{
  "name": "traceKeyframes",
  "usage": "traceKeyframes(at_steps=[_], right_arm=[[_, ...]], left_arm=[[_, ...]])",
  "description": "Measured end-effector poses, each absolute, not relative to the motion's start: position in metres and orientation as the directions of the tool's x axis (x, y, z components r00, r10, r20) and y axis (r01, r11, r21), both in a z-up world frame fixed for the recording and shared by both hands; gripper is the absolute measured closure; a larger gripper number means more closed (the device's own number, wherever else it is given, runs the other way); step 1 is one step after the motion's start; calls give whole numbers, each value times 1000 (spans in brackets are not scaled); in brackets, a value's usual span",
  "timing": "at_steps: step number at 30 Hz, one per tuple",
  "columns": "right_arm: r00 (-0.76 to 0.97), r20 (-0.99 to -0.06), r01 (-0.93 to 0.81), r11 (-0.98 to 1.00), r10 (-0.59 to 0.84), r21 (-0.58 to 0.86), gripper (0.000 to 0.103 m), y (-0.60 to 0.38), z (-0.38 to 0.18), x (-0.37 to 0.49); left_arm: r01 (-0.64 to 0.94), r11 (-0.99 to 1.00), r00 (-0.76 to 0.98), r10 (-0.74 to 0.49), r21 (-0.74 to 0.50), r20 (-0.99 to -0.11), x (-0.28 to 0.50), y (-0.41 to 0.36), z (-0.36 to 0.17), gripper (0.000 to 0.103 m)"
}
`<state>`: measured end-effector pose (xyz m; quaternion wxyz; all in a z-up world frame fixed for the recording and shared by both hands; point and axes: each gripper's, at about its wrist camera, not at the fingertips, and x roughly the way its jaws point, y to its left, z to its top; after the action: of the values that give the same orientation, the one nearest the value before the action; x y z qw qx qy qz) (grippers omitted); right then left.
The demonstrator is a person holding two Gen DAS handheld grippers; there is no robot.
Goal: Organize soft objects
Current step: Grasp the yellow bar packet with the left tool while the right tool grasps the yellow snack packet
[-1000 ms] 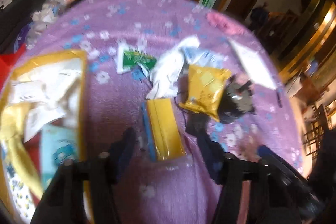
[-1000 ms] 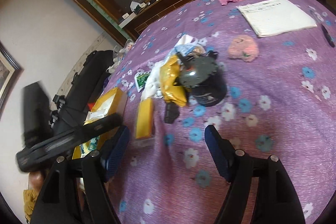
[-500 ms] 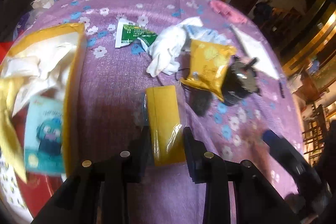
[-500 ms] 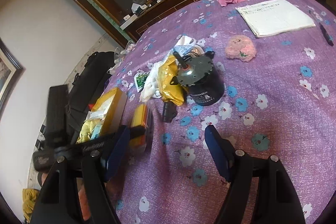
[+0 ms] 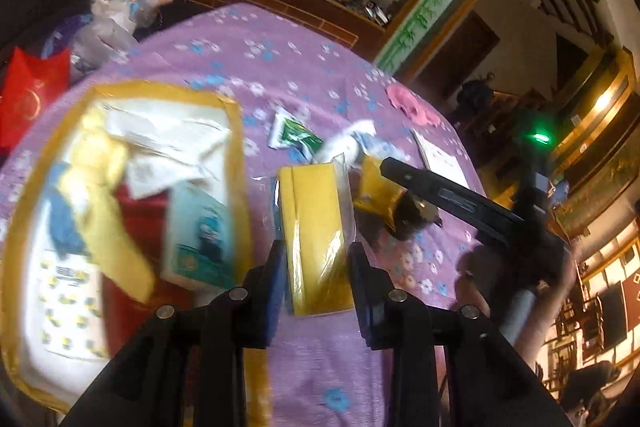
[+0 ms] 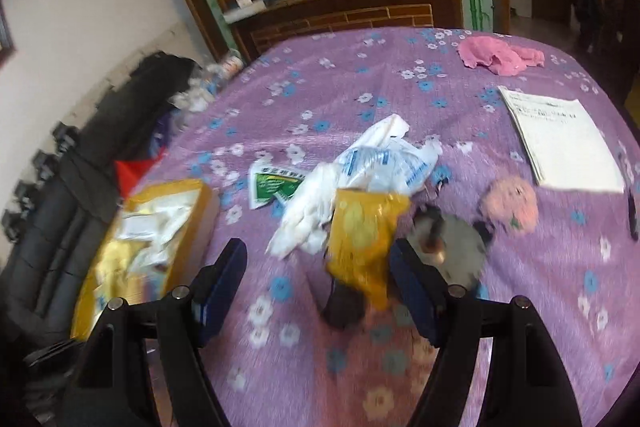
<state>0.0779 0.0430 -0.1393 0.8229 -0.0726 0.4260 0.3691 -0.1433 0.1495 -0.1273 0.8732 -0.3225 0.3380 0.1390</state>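
My left gripper (image 5: 316, 269) is shut on a yellow packet in clear wrap (image 5: 314, 231) and holds it lifted above the purple flowered cloth, just right of the yellow box (image 5: 240, 187). The box holds white paper, a teal packet (image 5: 200, 231) and yellow cloth. My right gripper (image 6: 320, 283) is open, its jaws either side of a yellow pouch (image 6: 362, 239) on the cloth. The right gripper also shows at the right of the left wrist view (image 5: 460, 203). White plastic bags (image 6: 360, 171) and a green sachet (image 6: 274, 187) lie beyond the pouch.
A dark round motor (image 6: 456, 247) stands right of the pouch, with a pink fluffy ball (image 6: 510, 207) beyond it. A white paper pad (image 6: 564, 143) and a pink cloth (image 6: 496, 55) lie far right. A black bag (image 6: 80, 187) sits left of the table.
My left gripper has lifted the yellow packet off the cloth and carried it left toward the yellow box. My right gripper has moved forward and left to the yellow pouch.
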Motion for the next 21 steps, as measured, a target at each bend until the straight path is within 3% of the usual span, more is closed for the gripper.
traceKeyframes(at_steps=[4, 12, 13, 17, 21], right_arm=[[460, -810, -580, 814, 364, 35, 37, 68, -157, 84], [579, -796, -537, 818, 178, -207, 47, 102, -177, 72], [582, -797, -533, 816, 159, -226, 57, 104, -182, 72], [615, -772, -531, 808, 162, -253, 63, 101, -182, 63], [600, -735, -575, 810, 317, -119, 63, 73, -151, 41]], left_arm=[[-466, 737, 741, 24, -489, -671, -158, 163, -130, 71], [-479, 718, 753, 40, -505, -657, -182, 173, -135, 71], [-480, 716, 756, 43, -508, -653, -186, 174, -134, 71], [-490, 698, 763, 55, -521, -644, -198, 179, -135, 71], [-497, 687, 768, 64, -531, -637, -210, 186, -133, 71]])
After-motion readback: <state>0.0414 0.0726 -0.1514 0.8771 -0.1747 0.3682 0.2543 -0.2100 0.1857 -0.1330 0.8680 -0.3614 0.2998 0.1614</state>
